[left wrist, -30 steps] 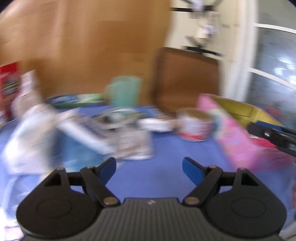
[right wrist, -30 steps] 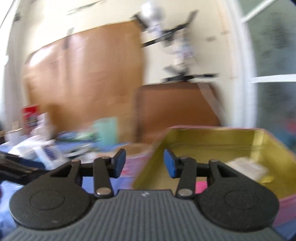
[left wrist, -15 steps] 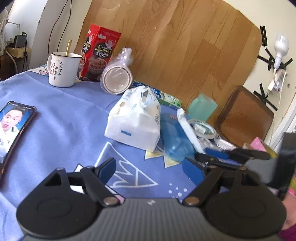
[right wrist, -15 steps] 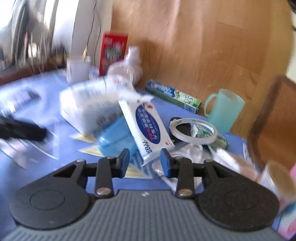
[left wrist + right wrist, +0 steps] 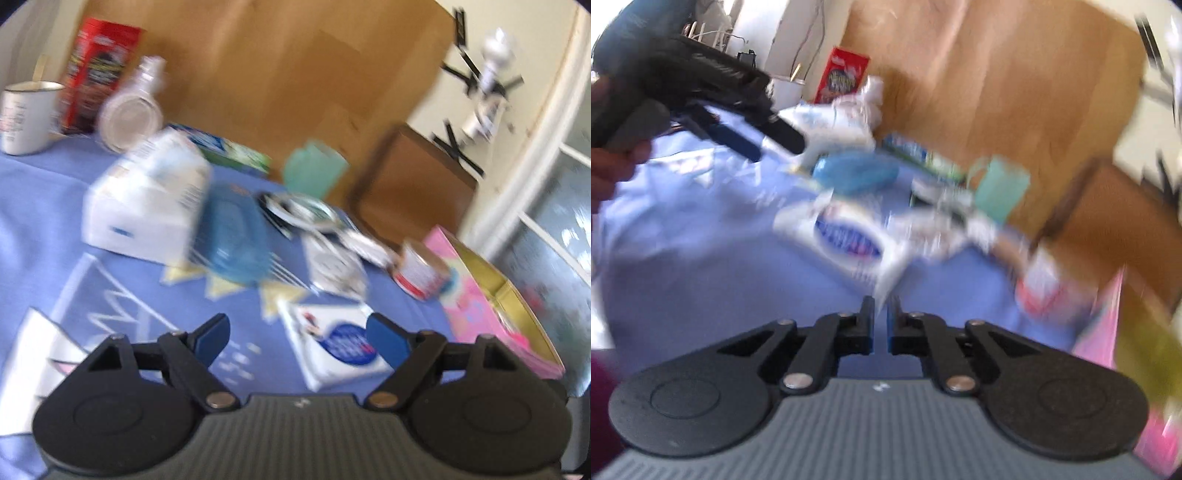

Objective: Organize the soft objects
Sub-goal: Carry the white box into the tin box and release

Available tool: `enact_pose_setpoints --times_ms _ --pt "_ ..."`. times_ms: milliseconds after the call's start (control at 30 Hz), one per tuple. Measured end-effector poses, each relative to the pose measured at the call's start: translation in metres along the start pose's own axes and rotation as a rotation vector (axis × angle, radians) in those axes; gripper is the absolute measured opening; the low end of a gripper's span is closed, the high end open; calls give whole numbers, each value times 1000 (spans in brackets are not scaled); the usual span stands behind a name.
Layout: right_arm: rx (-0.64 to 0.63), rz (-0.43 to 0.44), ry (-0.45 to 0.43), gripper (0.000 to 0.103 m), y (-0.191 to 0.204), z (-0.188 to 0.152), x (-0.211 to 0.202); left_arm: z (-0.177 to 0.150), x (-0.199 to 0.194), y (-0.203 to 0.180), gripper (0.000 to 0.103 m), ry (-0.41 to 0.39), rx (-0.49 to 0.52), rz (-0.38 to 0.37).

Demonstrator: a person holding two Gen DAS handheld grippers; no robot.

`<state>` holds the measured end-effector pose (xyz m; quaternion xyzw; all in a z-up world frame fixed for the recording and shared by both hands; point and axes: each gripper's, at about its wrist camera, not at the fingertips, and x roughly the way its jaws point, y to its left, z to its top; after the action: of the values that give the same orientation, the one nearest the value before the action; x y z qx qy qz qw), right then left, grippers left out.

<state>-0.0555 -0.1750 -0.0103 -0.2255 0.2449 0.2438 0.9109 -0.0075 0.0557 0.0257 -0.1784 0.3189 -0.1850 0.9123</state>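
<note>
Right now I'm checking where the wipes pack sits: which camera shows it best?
The left wrist view: the white wipes pack lies flat, only mildly blurred, between the open left gripper. The right wrist view smears it, its corner at the shut right gripper.

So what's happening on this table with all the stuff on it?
A person is tidying soft things on a blue tablecloth, with a grabber tool in each hand. The right gripper has just been closing its fingers, and they now seem to pinch a corner of the white wipes packet, though the picture is blurry. The left gripper is open and holds nothing. A tissue pack and a blue pouch lie further back.
</note>
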Motion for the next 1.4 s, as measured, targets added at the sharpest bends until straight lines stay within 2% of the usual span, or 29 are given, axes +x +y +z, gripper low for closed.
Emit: enact_pose_setpoints --times_ms 67,133,200,300,367,433,467,500,533,567,733,833,933,1033,1133,1267,1333,1400 --pt "94 50 4 25 -10 -13 -11 -2 8 -8 84 36 15 6" --pt "177 100 3 62 -20 -15 -13 -2 16 -12 84 62 15 28" --pt "238 132 -27 68 -28 -10 -9 0 22 -10 84 88 -3 37" --pt "241 186 -56 69 -29 4 11 3 30 -9 83 114 -28 44" --pt "212 173 -32 69 -25 14 36 6 36 -13 79 117 1 59" --pt "199 167 8 69 -24 20 55 6 43 -20 60 117 45 82" --pt "217 169 -4 68 -25 23 60 7 46 -22 53 132 54 63" --pt "227 188 -5 53 -25 26 62 7 47 -27 53 141 53 62" --pt "230 201 -13 44 -25 27 61 7 47 -33 53 140 68 71" --pt "236 193 -16 44 -24 28 60 7 47 -39 54 141 85 62" --pt "253 60 -136 44 -30 14 14 22 38 -89 53 73 188 -67" --pt "271 -82 -233 44 -45 4 -25 32 43 -138 53 23 295 -162" --pt "325 -221 -282 44 -64 -10 -56 32 64 -190 54 32 393 -235" --pt "379 -338 -288 44 -85 -28 -79 24 90 -232 54 56 455 -284" --pt "421 -421 -255 45 -106 -48 -88 14 117 -260 57 77 489 -294" --pt "499 -497 -193 49 -139 -65 -76 0 141 -277 60 104 528 -253" --pt "513 -594 -166 49 -147 -68 -66 -2 137 -272 60 92 522 -250" --pt "539 -614 -164 49 -151 -73 -63 -1 126 -263 60 69 529 -240"
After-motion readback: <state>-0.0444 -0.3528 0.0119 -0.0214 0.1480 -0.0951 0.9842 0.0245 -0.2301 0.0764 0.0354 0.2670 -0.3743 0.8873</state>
